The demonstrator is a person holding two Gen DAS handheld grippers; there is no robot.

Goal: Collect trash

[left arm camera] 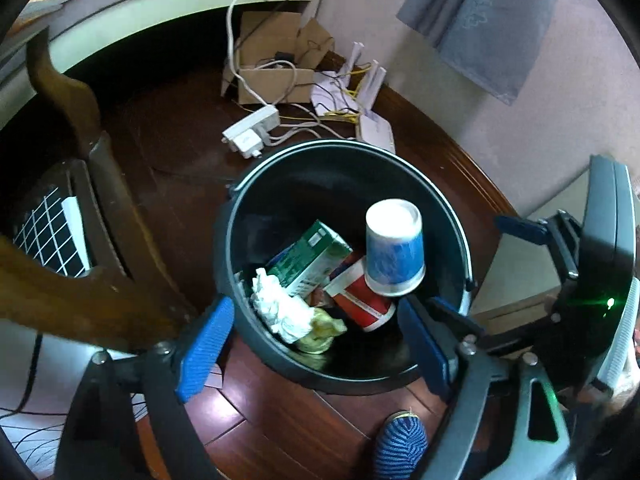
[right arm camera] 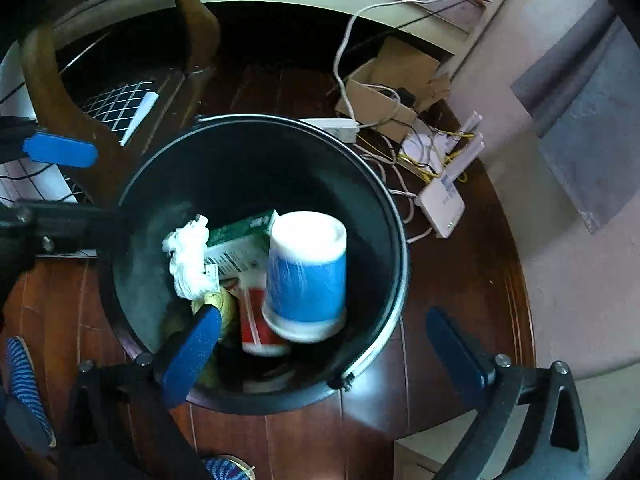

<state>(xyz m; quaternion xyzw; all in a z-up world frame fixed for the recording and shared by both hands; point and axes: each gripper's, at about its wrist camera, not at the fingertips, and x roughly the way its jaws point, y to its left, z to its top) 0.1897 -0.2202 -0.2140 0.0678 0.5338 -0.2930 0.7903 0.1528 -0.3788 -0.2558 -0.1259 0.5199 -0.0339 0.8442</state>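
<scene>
A black round bin [left arm camera: 304,147] [right arm camera: 280,121] stands on the dark wooden floor. Inside lie an upside-down blue and white paper cup [left arm camera: 394,254] [right arm camera: 306,276], slightly blurred, a green carton [left arm camera: 310,258] [right arm camera: 240,246], a red and white cup [left arm camera: 360,302] [right arm camera: 256,322], crumpled white tissue [left arm camera: 280,304] [right arm camera: 188,260] and a yellowish scrap [left arm camera: 322,328]. My left gripper [left arm camera: 312,344] hovers open over the bin's near rim, holding nothing. My right gripper [right arm camera: 324,350] is open above the bin too, its pads clear of the cup. One of its fingers [left arm camera: 520,230] shows in the left wrist view.
A wooden chair [left arm camera: 80,128] [right arm camera: 52,92] stands left of the bin. Behind it lie a white power strip [left arm camera: 252,132], cables, a cardboard box [left arm camera: 272,80] [right arm camera: 384,100] and a white router [left arm camera: 376,128] [right arm camera: 440,204] by the wall. A striped slipper [left arm camera: 400,442] is near.
</scene>
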